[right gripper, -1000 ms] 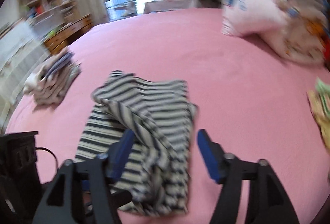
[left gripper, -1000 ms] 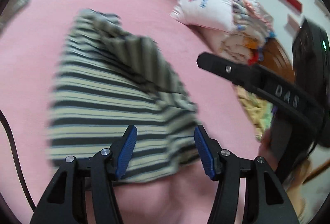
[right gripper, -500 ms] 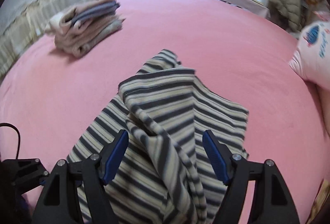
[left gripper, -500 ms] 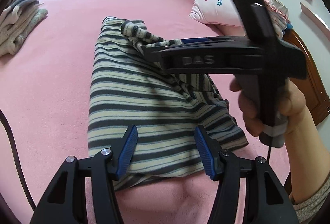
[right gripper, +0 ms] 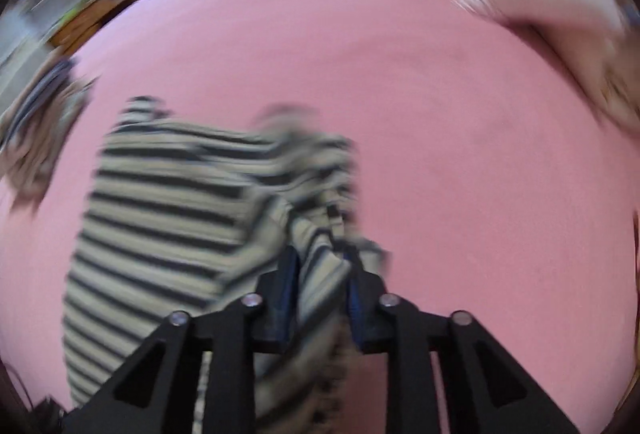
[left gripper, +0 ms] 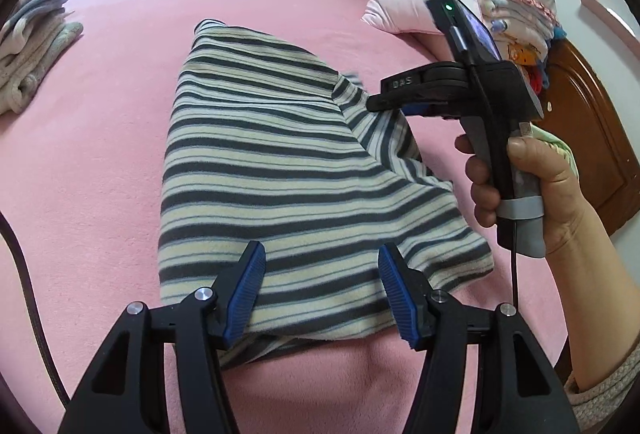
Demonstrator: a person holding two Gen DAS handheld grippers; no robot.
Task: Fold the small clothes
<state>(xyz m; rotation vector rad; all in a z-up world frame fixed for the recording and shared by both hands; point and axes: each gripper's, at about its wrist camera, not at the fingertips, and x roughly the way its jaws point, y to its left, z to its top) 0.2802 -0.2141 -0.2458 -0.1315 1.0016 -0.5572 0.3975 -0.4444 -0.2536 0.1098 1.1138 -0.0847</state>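
Pink bedspread (left gripper: 120,82), folded towels (left gripper: 28,46) aside

Your left hand-held gripper (left gripper: 322,290) is black plastic with ribbed blue pads (left gripper: 245,294) and silver screws. Your right hand-held gripper (left gripper: 390,102) has "DAS" lettering, a green light, a grey taped handle and a dangling black cable. Grey knit cuff (left gripper: 600,390) on your sleeve.

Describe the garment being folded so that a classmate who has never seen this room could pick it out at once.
Start at the wide pink bed cover. Near its middle lies the striped garment, ahead of the left gripper, with the right gripper closing on a bunched fold. Bold dark and cream bands distinguish it from the pale folded stack.
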